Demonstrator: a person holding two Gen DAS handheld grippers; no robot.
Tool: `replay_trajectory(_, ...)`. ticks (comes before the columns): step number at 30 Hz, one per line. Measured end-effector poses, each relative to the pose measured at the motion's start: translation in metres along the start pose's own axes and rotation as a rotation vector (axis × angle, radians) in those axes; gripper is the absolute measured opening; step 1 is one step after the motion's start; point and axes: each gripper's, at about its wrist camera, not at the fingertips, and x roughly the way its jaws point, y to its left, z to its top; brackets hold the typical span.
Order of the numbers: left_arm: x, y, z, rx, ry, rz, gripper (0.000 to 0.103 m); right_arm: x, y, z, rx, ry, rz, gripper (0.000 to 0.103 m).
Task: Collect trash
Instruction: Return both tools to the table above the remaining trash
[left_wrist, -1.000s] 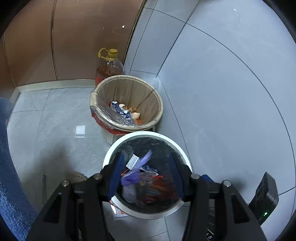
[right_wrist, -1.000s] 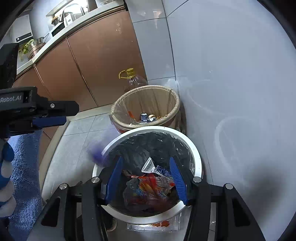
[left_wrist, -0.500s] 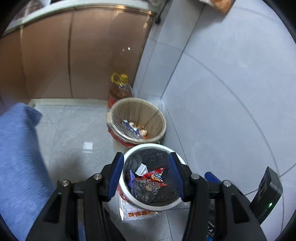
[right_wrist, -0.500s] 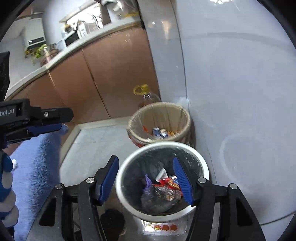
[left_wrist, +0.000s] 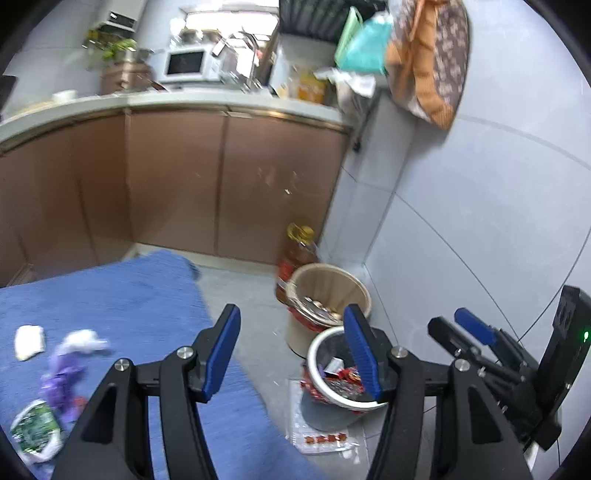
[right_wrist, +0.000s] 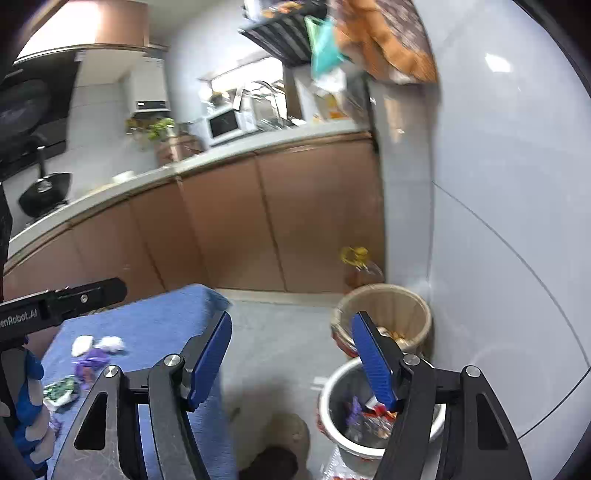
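A white-rimmed bin (left_wrist: 317, 345) (right_wrist: 332, 391) with a black liner stands on the floor by the wall, holding wrappers (left_wrist: 341, 378) (right_wrist: 365, 419). Both grippers are raised well above it, open and empty: left gripper (left_wrist: 291, 352), right gripper (right_wrist: 291, 360). On a blue-covered table (left_wrist: 122, 295) (right_wrist: 155, 325) lie loose trash pieces: purple wrapper (left_wrist: 61, 380) (right_wrist: 90, 363), a green packet (left_wrist: 35, 434) (right_wrist: 61, 391), white crumpled paper (left_wrist: 86, 338) (right_wrist: 110, 343) and a white piece (left_wrist: 28, 341) (right_wrist: 82, 345).
A tan lined basket (left_wrist: 328, 291) (right_wrist: 384, 314) with scraps stands behind the bin, an oil bottle (left_wrist: 299, 247) (right_wrist: 360, 267) behind it. A flat snack packet (left_wrist: 321, 439) lies on the floor. Brown cabinets (left_wrist: 221, 184) and a grey tiled wall (left_wrist: 480, 221) bound the corner.
Both grippers have lifted up and back from over the bin, tilting toward the kitchen. The purple wrapper that fell from the left gripper lies in the bin. The blue table with trash has come into view.
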Motion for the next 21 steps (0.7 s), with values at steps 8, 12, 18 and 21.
replay_trajectory(8, -0.103, 0.049, -0.027, -0.015, -0.121, 0.132, 0.061, -0.033, 0.06, 0.011, -0.089, -0.044, 0.121, 0.068)
replay_trajectory(12, -0.146, 0.071, -0.045, -0.024, -0.164, 0.195, 0.061, -0.044, 0.087, 0.011, -0.118, -0.053, 0.187, 0.068)
replay_trajectory(18, -0.202, 0.1, -0.063, -0.059, -0.243, 0.28, 0.061, -0.068, 0.123, 0.016, -0.167, -0.09, 0.261, 0.072)
replay_trajectory(21, -0.226, 0.113, -0.074, -0.071, -0.277, 0.335, 0.066, -0.077, 0.138, 0.015, -0.191, -0.101, 0.295, 0.076)
